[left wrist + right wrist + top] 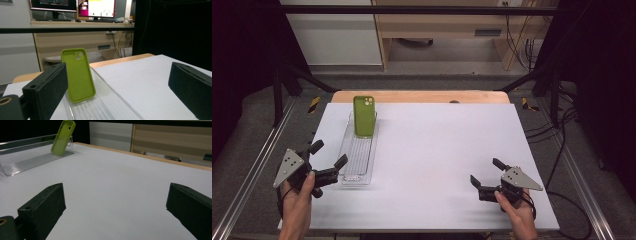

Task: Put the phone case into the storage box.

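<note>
A green phone case [364, 115] leans upright against the far end of a long clear plastic tray [358, 160] on the left of the white table. In the left gripper view the phone case [78, 75] stands in the tray [110, 105] just ahead of the jaws. My left gripper [328, 156] is open at the tray's near left end, holding nothing. My right gripper [487, 171] is open near the front right of the table, pointing left, nothing between its jaws. In the right gripper view the phone case [63, 137] and tray [30, 161] sit far off at upper left.
The white table surface [437, 150] stretches bare between tray and right gripper, with a wooden edge [422, 96] at the back. Metal frame rails [257, 165] run along both sides. Cables [562, 150] lie on the floor at right. Desks and monitors [75, 6] stand beyond.
</note>
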Action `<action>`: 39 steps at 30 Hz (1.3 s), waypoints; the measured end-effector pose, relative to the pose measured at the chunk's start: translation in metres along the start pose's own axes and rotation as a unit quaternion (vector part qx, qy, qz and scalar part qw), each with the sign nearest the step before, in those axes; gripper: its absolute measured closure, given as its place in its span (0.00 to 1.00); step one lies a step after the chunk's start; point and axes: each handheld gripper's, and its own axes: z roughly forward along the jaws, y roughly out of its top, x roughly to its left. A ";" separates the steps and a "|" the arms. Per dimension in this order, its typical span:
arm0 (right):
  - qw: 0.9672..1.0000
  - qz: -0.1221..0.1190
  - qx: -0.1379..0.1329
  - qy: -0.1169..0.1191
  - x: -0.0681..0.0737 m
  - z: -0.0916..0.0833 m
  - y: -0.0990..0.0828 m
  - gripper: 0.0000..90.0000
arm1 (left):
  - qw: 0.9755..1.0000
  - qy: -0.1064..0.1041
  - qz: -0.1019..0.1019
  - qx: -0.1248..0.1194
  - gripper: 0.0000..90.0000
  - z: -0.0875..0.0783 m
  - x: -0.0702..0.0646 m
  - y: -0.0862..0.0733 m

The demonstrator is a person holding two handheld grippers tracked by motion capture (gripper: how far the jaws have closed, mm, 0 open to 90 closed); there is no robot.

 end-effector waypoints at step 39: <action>1.000 -0.002 -0.015 0.004 -0.002 0.000 -0.001 0.03 | 0.999 -0.013 0.038 0.018 0.02 0.000 -0.012 -0.046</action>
